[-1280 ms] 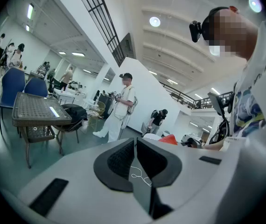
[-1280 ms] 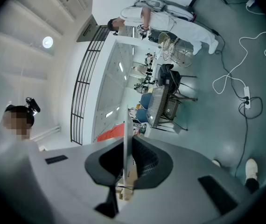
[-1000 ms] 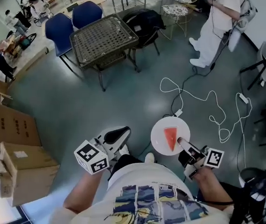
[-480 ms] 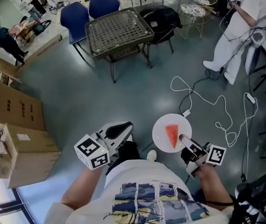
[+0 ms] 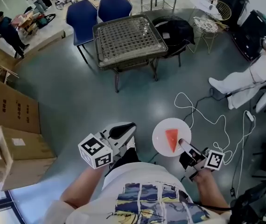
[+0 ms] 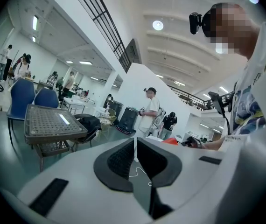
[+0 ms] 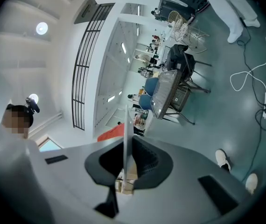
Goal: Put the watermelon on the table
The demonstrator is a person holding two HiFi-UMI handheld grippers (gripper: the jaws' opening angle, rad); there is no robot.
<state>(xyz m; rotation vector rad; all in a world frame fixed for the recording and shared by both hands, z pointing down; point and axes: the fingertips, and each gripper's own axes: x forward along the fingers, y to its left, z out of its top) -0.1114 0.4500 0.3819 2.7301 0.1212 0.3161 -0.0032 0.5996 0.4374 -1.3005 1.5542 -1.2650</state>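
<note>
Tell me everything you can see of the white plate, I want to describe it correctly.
The white plate is round, plain and smooth, perhaps ceramic or plastic. It is held roughly level above the floor, in front of the person. A red watermelon slice lies on its middle. The right gripper is shut on its near rim; nothing else touches it.

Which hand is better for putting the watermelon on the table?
Right. The right gripper is clamped on the plate carrying the watermelon; the left gripper is shut and empty.
</note>
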